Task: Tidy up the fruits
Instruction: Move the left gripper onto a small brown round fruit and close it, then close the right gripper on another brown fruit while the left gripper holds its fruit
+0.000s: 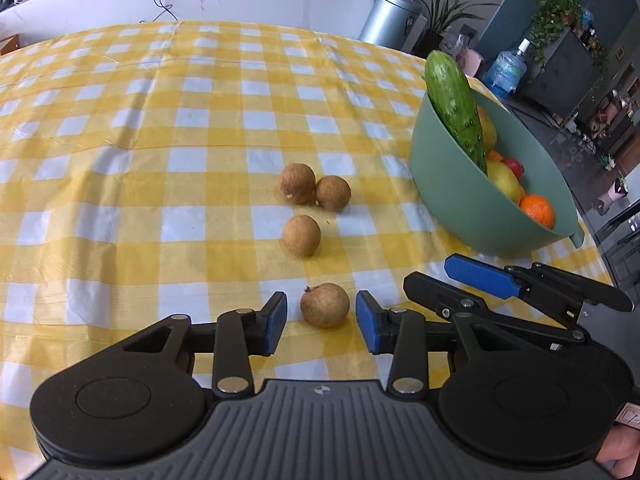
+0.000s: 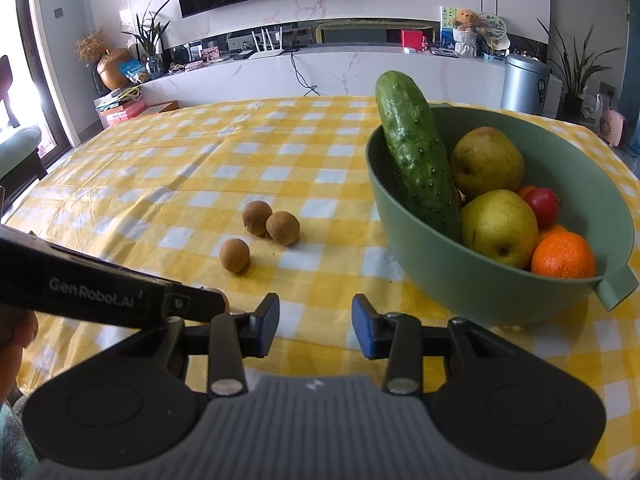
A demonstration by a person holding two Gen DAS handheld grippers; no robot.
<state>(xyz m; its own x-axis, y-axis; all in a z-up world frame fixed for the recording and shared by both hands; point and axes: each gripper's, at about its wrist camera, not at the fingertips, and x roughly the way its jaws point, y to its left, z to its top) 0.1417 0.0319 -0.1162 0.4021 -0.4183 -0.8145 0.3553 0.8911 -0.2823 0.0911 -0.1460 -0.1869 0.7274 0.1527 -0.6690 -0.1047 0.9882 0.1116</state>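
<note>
On a desk (image 1: 120, 128) under a yellow checked cloth, the left claw (image 1: 321, 322) stands open around a small brown longan (image 1: 325, 305), which lies between its blue pads, touching neither, likely lined up for a pinch. Three more longans (image 2: 260, 228) lie loose just beyond, and a green bowl (image 2: 480, 280) to the right holds a cucumber (image 2: 416, 152), pears and oranges, probably where the fruit is being gathered. The right claw (image 2: 316, 326) hovers open and empty near the bowl, though the left claw's arm hides part of its side.
</note>
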